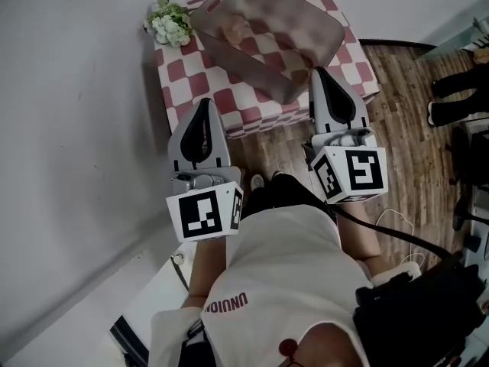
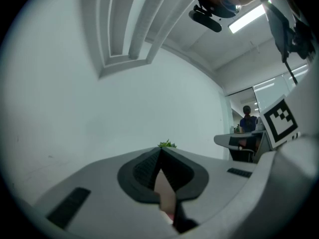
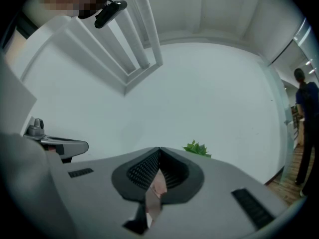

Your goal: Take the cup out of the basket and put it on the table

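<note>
The left gripper (image 1: 205, 102) and the right gripper (image 1: 319, 72) pointed at a checkered table (image 1: 191, 76), each with its jaws closed together on nothing. On the table stood a grey see-through basket (image 1: 269, 84). The cup (image 1: 233, 29) was only a blurred pinkish shape inside it.

White wall (image 1: 69, 128) and wooden floor (image 1: 405, 90) surround a checkered table (image 1: 200, 76).

White T-shirt (image 1: 283, 258), red lettering (image 1: 227, 304) at the hem, small red badge (image 1: 288, 348) near the collar. Dark trousers (image 1: 284, 189). Grey, tapering left gripper (image 1: 205, 102) and right gripper (image 1: 320, 72), black ribbed pads (image 2: 142, 171) inside, each backed by a white cube (image 1: 205, 214) with black square markers. Black cable (image 1: 382, 232) off the right one.
</note>
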`<state>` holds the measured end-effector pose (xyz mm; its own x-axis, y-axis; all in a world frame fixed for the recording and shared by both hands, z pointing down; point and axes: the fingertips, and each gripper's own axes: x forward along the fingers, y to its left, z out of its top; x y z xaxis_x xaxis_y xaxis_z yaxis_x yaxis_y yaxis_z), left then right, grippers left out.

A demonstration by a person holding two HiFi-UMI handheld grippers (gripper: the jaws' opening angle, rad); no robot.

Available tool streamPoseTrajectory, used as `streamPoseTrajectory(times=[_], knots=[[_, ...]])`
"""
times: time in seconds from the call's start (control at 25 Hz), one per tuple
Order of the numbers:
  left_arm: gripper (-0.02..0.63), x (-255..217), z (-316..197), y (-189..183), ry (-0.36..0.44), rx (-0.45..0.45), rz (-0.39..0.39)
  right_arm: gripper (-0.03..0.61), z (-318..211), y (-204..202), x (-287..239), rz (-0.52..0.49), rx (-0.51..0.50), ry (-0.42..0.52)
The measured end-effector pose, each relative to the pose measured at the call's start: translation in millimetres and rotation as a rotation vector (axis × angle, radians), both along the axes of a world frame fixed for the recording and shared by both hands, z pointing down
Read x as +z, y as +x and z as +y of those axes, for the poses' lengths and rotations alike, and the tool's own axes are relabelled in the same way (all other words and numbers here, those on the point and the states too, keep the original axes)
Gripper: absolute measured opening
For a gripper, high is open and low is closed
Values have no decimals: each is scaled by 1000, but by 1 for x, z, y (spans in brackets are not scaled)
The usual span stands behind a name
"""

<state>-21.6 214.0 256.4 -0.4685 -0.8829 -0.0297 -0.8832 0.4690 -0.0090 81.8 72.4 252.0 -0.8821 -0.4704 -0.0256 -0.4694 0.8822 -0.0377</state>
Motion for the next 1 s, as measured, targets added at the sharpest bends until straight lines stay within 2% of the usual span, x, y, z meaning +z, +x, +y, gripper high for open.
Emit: streamPoseTrajectory(times=[0.44,1.0], knots=[[11,7,-20,-27,2,-1,10,17,-24,-25,-6,-17,-3,27],[11,-16,-91,-71,15,-46,-26,17,-101,-72,-19,-45,-49,11]])
